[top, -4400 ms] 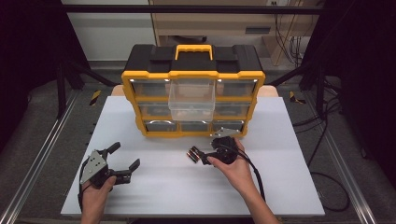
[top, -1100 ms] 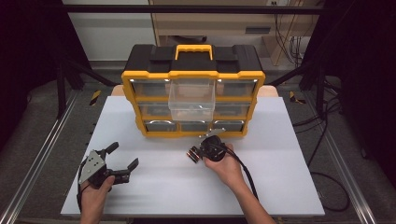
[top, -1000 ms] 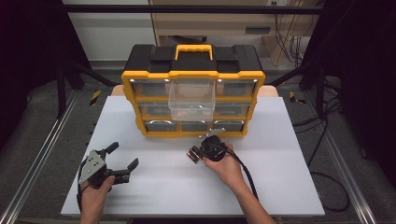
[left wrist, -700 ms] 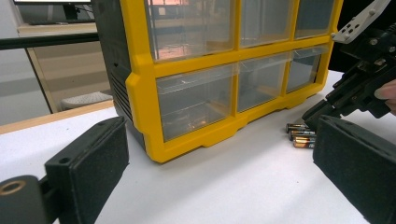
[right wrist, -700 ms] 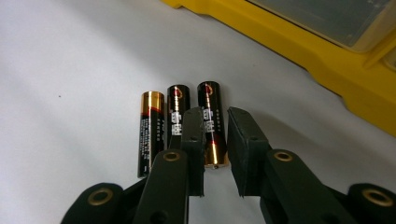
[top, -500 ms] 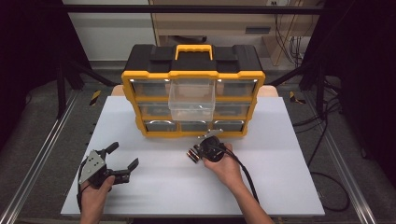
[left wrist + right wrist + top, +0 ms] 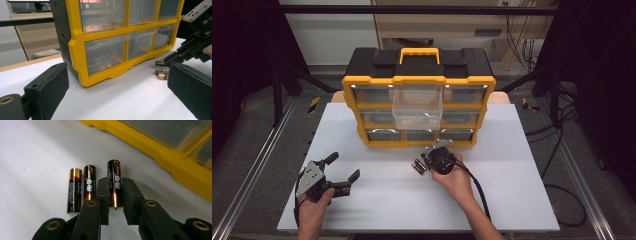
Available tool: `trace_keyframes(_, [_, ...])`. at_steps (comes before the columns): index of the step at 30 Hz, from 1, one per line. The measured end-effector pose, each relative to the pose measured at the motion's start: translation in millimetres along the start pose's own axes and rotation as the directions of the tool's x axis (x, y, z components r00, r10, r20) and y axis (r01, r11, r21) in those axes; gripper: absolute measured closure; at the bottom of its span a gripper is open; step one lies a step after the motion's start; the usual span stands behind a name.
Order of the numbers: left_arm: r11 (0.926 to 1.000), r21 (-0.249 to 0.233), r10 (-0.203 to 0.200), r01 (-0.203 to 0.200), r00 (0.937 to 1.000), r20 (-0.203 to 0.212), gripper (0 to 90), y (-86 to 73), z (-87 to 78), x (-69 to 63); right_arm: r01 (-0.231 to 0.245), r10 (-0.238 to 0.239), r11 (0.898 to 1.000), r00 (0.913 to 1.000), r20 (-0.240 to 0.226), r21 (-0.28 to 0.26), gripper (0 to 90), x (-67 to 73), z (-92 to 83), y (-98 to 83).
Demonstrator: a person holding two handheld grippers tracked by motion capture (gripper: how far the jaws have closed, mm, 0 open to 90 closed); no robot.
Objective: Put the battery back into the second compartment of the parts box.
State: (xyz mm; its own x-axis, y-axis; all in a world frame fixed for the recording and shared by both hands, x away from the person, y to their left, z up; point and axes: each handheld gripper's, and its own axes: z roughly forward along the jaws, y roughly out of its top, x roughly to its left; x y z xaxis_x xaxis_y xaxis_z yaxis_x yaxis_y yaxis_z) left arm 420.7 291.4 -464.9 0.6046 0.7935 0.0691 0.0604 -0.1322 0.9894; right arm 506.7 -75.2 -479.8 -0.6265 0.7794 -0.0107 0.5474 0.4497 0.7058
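Batteries, three: slim cylinders, glossy black wrap with copper-gold bands and printed lettering, lying parallel on the white counter (image 7: 512, 200) just in front of the organizer.

- One battery (image 7: 114, 182) lies between the pads of the right tongs (image 7: 115, 202). The left pad touches it; a slight gap shows at the right pad, so whether it is clamped cannot be told.
- Two batteries (image 7: 82, 188) lie side by side and touching, just beside the left pad.

Parts organizer (image 7: 418, 97), one: box-shaped, hard plastic, black body with yellow frame and a yellow carry handle on top. It has nine clear plastic drawers in three rows of three. The top middle drawer (image 7: 417, 106) is pulled out.

Right tongs, seen from above (image 7: 424, 161): black, held in the right hand, tips at the batteries.

Left tongs (image 7: 343, 167): black with foam-textured rectangular pads and a grey plate, held in the left hand over the counter's near left part. Its pads stand wide apart with nothing between them.

Counter: flat, matte, smooth.
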Motion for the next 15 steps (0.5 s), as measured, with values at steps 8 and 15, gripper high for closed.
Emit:
trace_keyframes(8, [1.0000,-0.001,-0.001,0.001,1.0000,-0.002,3.2,0.1,-0.1,0.1,-0.036,0.036,0.992,0.9993,0.005,-0.120,76.9,-12.6,-38.4,-1.0])
trace_keyframes(15, [1.0000,0.003,0.002,-0.002,1.0000,0.000,3.2,0.0,0.3,-0.5,-0.045,0.048,0.978,0.9988,0.008,-0.203,76.9,-23.8,-70.0,-3.6])
